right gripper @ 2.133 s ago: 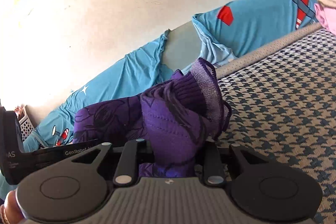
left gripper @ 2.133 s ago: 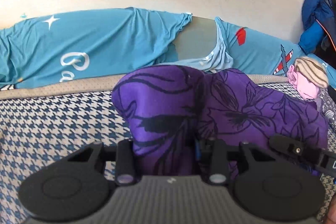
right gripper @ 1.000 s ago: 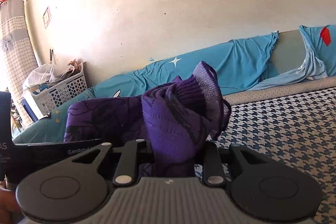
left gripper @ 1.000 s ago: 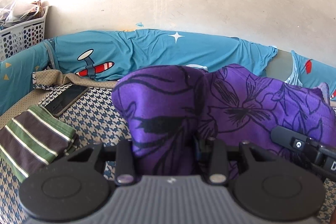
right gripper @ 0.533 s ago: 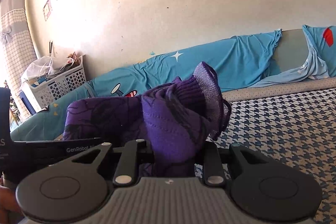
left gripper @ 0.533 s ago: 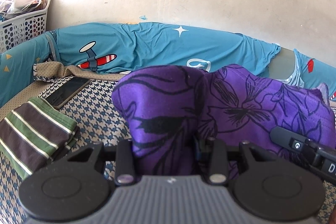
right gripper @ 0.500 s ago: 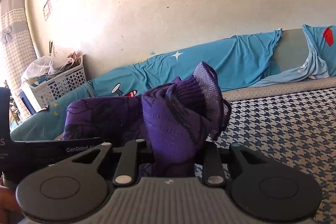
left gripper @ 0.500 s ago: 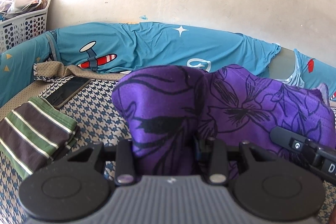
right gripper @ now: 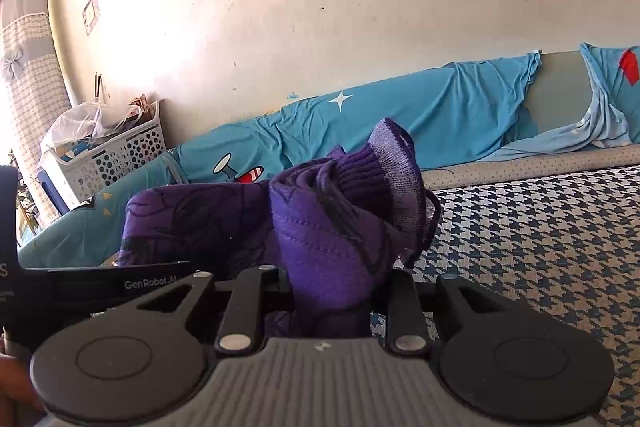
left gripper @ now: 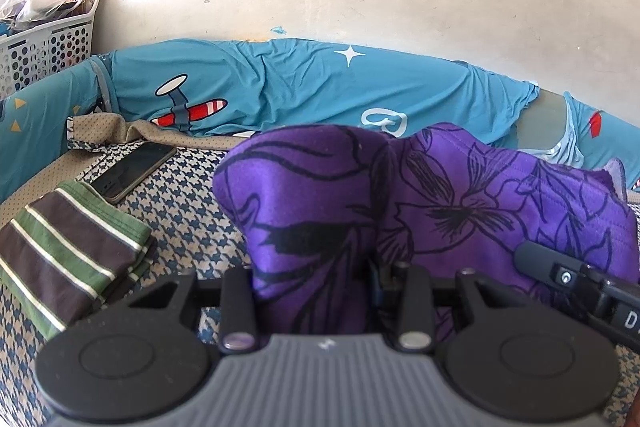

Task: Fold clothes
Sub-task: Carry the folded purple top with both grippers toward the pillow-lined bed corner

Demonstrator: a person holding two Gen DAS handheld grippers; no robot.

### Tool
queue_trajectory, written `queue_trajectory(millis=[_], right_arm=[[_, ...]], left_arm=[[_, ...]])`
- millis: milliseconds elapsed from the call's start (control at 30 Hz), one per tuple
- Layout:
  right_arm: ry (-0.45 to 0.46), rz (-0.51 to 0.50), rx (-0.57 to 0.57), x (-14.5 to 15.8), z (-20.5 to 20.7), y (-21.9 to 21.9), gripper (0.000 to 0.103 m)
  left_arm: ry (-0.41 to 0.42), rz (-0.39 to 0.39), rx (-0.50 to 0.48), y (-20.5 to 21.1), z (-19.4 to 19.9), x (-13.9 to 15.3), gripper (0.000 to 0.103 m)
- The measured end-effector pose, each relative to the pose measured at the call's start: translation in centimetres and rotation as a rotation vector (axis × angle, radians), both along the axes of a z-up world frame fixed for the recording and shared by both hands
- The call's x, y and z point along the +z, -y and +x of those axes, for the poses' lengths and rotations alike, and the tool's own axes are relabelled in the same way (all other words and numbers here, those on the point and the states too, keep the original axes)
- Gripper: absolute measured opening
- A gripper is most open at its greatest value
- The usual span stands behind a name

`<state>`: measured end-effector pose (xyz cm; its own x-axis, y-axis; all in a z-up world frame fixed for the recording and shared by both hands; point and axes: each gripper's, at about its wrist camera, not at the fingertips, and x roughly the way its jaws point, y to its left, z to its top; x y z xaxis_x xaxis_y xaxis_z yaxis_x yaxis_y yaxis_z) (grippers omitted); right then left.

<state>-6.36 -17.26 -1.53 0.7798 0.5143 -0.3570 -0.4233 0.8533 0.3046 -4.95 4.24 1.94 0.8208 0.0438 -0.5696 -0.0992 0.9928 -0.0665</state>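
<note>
Both pairs of jaws are clamped on bunched cloth: the left gripper [left gripper: 312,291] pinches one thick fold of the purple garment [left gripper: 460,195], and the right gripper [right gripper: 332,291] pinches another fold of the same purple garment [right gripper: 336,227], so the piece hangs between the two, held above the bed [right gripper: 540,247] rather than lying on it. Compared with two seconds earlier, the grips are unchanged but the outlook has swung: the left view then faced the middle of the blue bumper, and now it takes in the bed's far left corner, where the striped folded garment [left gripper: 68,251] lies near the left edge. In the last half second almost nothing shifts. This suggests the purple piece, apparently already folded, is being carried toward that corner to be set down beside or on the striped one; it is not yet released. Counted: two grippers, one purple garment held, one striped garment already folded on the bed, one phone [left gripper: 132,171] just beyond it toward the corner, one blue bumper cover [left gripper: 300,87] along the far edge, and one white basket [right gripper: 112,155] past the bed's left end.
</note>
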Motion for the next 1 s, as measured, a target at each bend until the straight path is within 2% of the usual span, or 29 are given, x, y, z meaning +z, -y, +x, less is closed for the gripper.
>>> queue_trajectory(millis=[533, 1000], right_arm=[[-0.010, -0.009, 0.018, -0.4, 0.3, -1.0, 0.024], [-0.024, -0.025, 0.074, -1.0, 1.0, -4.2, 0.024]], left_arm=[[-0.008, -0.006, 0.023, -1.2, -0.1, -0.2, 0.034], [-0.016, -0.022, 0.087, -4.9, -0.8, -0.5, 0.034]])
